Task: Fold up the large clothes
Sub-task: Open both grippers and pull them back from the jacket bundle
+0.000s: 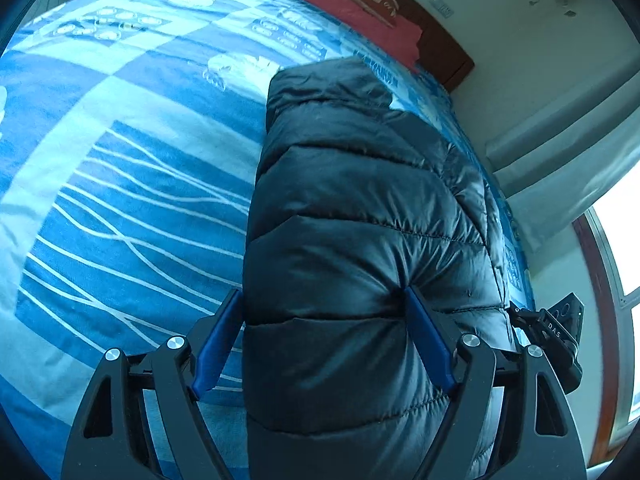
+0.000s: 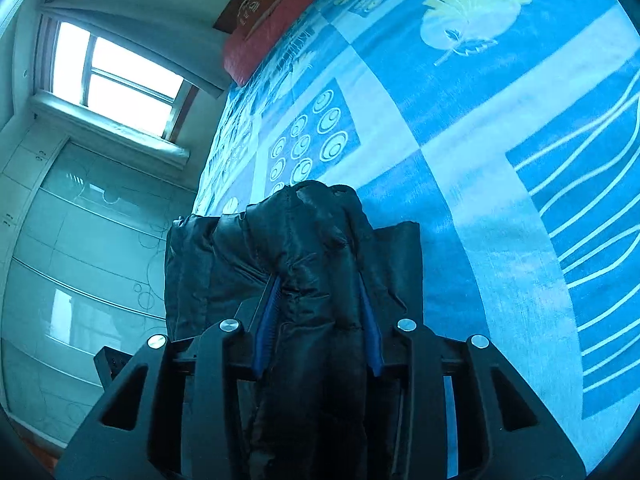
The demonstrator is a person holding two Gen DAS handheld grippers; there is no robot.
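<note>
Black quilted puffer jacket [image 1: 360, 216] lies folded on blue patterned bedsheet [image 1: 120, 184]; left gripper [image 1: 326, 308] clamped on its bulk, prob. lightly; right gripper [image 2: 318, 292] pinches a fold.

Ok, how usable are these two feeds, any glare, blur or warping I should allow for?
Left wrist view: strong fisheye bulge bends the bedspread; the puffer jacket is sharp with soft sheen; the window is blown out at the right edge. Right wrist view: the window is overexposed, and the jacket's folds are nearly black, with little detail.
</note>
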